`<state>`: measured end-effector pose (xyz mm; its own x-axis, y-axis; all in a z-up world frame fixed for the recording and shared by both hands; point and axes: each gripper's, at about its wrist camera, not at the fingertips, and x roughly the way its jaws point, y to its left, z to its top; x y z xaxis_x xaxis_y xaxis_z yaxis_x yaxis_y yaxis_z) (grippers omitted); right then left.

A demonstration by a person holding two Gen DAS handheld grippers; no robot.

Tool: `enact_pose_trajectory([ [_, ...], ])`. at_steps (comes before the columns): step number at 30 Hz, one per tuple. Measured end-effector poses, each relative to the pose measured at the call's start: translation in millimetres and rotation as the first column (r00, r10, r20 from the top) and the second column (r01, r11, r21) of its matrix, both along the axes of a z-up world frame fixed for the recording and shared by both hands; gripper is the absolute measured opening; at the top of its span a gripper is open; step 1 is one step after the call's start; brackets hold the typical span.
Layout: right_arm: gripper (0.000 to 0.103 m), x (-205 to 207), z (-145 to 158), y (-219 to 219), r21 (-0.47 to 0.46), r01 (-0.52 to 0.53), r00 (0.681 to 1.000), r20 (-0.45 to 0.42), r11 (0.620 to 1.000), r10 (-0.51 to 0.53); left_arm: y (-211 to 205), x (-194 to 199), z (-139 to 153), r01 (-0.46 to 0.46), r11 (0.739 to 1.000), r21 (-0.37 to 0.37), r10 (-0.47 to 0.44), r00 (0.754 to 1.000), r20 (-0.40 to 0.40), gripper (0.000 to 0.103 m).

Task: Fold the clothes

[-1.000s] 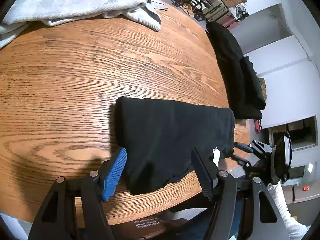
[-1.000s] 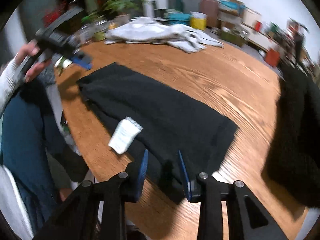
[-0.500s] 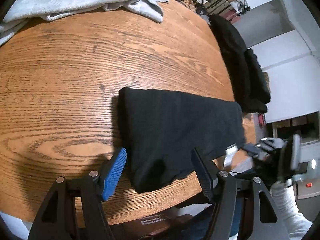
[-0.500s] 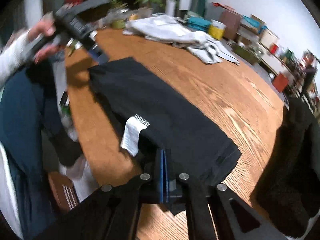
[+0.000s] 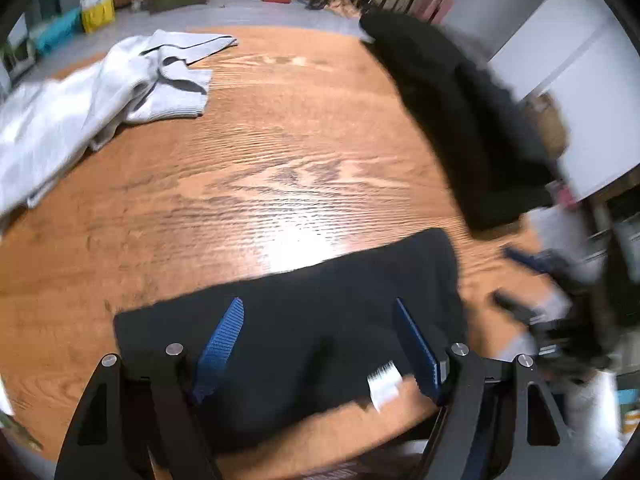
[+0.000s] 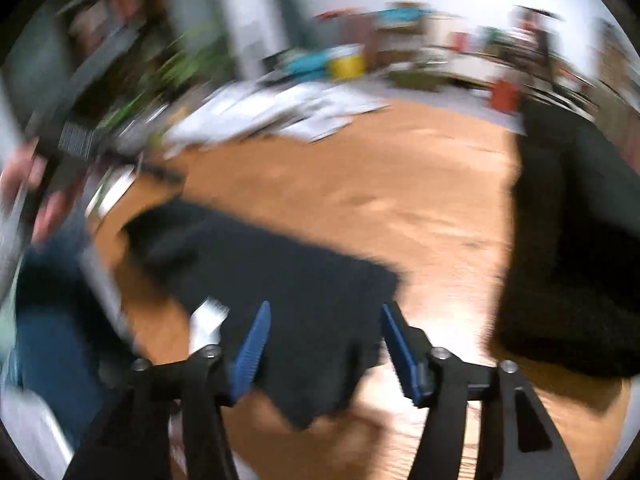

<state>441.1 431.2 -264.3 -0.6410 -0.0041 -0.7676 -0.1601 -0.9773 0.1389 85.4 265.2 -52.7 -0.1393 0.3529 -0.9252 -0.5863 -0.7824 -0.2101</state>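
1. Lying flat near the front edge of the wooden worktop (image 5: 280,168): one folded black garment (image 5: 320,320).
2. One white label (image 5: 383,388) is seen at its hem; no writing can be read.
3. One grey garment (image 5: 80,112) is heaped at the far left; one dark pile (image 5: 472,128) is kept at the right edge.
4. Left tool (image 5: 320,344): jaws spread and opening above the black garment, nothing pinched.
5. Right tool (image 6: 324,348): jaws spread and opening over the garment's end, pads not pressing it.
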Motion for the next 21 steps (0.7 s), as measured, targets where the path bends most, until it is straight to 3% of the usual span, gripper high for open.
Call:
enact_pose_trajectory([
  [2, 0.068, -0.3, -1.9, 9.7, -0.011, 0.056, 0.998, 0.012, 0.998, -0.056, 17.8, 8.1, -22.0, 0.006, 0.998, -0.07, -0.007, 1.0, -0.016, 0.077],
  [4, 0.069, -1.3, -4.5, 18.2, -0.022, 0.103, 0.994, 0.027, 0.994, -0.102, 24.3, 22.1, -50.3, 0.019, 0.991, -0.129, -0.017, 1.0, 0.017, 0.077],
  [8, 0.078, 3.6, -10.3, 25.4, -0.04, 0.142, 0.988, 0.066, 0.989, -0.139, 20.3, 58.5, -66.6, 0.065, 0.983, -0.173, -0.09, 0.985, -0.145, 0.077],
  [9, 0.082, 5.2, -12.5, 25.5, -0.059, 0.144, 0.988, 0.072, 0.988, -0.139, 18.5, 63.4, -67.5, 0.067, 0.983, -0.169, -0.096, 0.981, -0.167, 0.077],
  [11, 0.083, 4.4, -19.3, 40.5, -0.181, 0.153, 0.987, 0.078, 0.972, -0.141, 15.6, 69.8, -68.1, 0.081, 0.984, -0.157, -0.111, 0.974, -0.197, 0.078],
  [14, 0.083, -5.9, -31.3, 60.6, -0.356, 0.169, 0.985, 0.097, 0.919, -0.143, 8.9, 65.7, -63.1, 0.091, 0.989, -0.117, -0.11, 0.979, -0.173, 0.078],
  [18, 0.083, -32.5, -44.7, 71.6, -0.421, 0.162, 0.984, 0.137, 0.892, -0.114, -14.0, 51.9, -36.9, 0.027, 1.0, -0.006, -0.028, 0.994, -0.106, 0.078],
  [21, 0.083, -52.8, -55.2, 72.4, -0.464, 0.184, 0.978, 0.176, 0.866, -0.113, -32.5, 35.9, -33.5, -0.037, 0.999, -0.012, 0.035, 0.993, -0.109, 0.078],
])
